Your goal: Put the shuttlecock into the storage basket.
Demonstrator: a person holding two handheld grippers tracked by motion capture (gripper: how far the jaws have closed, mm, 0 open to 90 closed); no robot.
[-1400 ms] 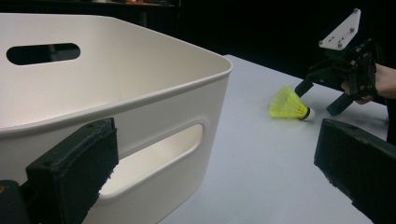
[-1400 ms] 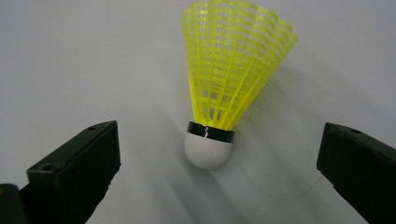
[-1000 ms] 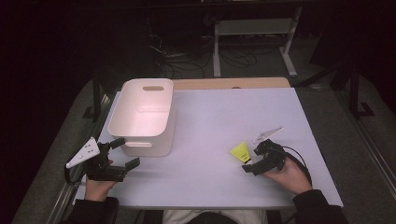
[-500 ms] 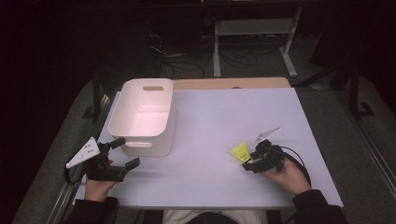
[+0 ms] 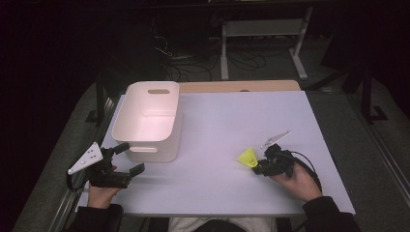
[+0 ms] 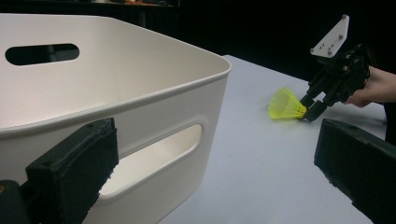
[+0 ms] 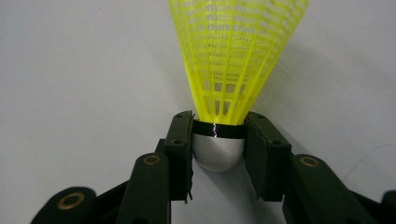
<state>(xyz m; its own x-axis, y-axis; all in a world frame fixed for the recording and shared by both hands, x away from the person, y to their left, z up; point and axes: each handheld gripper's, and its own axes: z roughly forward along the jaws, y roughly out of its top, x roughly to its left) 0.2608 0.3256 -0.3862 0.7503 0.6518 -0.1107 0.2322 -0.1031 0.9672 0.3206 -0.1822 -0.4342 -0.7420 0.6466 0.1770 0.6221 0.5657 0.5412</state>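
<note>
On the table (image 5: 217, 125) — shuttlecock (image 5: 248, 158) unmoved, right gripper (image 5: 259, 166) still clamped.

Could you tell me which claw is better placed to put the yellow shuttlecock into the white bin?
Right, probably: the right claw is shut on the shuttlecock's cork base. The left claw is open with nothing in it beside the bin.

No text, label, brand, number or sign can be read on anything in these views.
</note>
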